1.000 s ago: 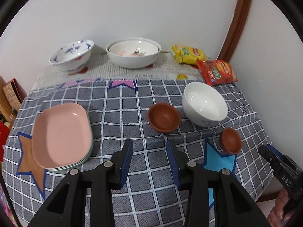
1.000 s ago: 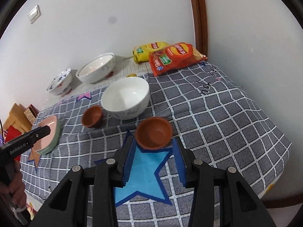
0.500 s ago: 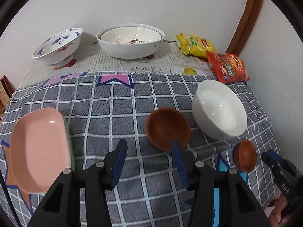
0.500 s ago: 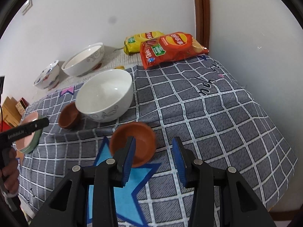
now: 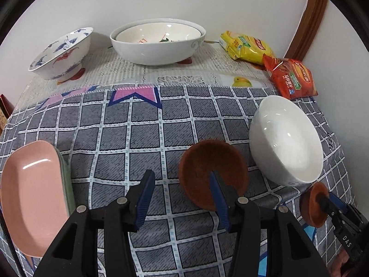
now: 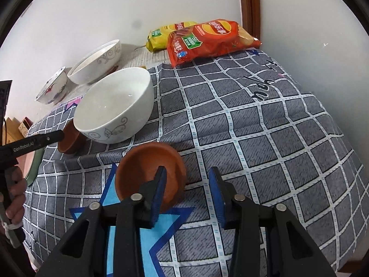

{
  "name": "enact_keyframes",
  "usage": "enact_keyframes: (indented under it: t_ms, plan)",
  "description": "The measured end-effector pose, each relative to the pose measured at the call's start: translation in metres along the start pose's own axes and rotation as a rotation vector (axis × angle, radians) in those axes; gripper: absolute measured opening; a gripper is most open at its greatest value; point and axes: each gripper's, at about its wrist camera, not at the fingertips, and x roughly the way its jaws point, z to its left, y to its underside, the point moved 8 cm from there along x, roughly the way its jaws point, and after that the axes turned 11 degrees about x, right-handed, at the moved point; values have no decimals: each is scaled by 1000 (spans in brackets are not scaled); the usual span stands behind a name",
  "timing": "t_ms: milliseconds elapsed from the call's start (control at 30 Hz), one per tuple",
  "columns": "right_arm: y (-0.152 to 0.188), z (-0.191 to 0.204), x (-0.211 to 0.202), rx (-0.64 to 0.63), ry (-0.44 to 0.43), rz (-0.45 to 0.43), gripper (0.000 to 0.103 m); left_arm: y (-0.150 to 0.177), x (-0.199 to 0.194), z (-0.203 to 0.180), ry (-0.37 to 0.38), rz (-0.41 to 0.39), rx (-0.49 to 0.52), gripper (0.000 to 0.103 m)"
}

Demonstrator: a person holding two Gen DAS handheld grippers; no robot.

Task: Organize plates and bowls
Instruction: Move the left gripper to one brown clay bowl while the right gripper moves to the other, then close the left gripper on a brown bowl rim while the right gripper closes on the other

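Both your grippers are lined up for rim grasps on the two small brown bowls, one each. Left gripper: fingers part open, nothing pinched; the right finger sits over the inside of the brown bowl, the left finger is out over bare cloth, so the near-left rim falls in the gap. The jaws have opened further in the last second, my guess to clear the bowl wall. Right gripper: fingers narrowish, closing slightly just now; left finger is inside the second brown bowl, right finger outside it over the cloth, so the right wall sits between them. I can't confirm pad contact, so call it not yet gripped. That bowl sits on the blue star patch at the near edge of the bench; the other one sits just beside the plain white bowl, looks like touching or nearly so. Straddling one wall is the sensible grip here: both bowls look too wide to span. Likely plan is nesting the two brown bowls, as the big white bowl pair at the back is already nested and the pink plate is stacked on a green one. Watch the white bowl when you lift the left one. Patterned blue bowl and snack bags are out of the way.
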Motion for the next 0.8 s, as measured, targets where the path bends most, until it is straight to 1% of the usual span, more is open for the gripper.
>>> enact_keyframes:
  t_ms: [133, 233, 300, 400, 500, 533, 567, 667, 700, 800]
  plan:
    - [2, 3, 7, 9, -17, 15, 37, -1, 8, -2, 7, 11, 15, 46]
    - [2, 4, 11, 3, -4, 14, 37, -1, 13, -2, 17, 15, 17, 46]
    - [3, 5, 13, 8, 3, 14, 36, -2, 15, -1, 23, 16, 19, 42]
    - [2, 5, 14, 37, -5, 10, 30, -3, 19, -2, 34, 16, 22, 35]
    - [0, 5, 15, 73, -23, 10, 26, -2, 24, -4, 48, 25, 36, 25]
    - [0, 4, 16, 80, -25, 11, 24, -2, 25, -5, 59, 27, 39, 20]
    - [0, 4, 16, 84, -20, 10, 22, -1, 27, -6, 66, 33, 42, 20]
    - [1, 4, 16, 87, -18, 7, 15, -2, 28, -6, 54, 25, 57, 18]
    - [1, 5, 16, 90, -21, 8, 14, -2, 28, -6, 54, 24, 59, 17]
    - [2, 5, 16, 97, -14, 1, 14, -3, 27, -3, 57, 18, 53, 12]
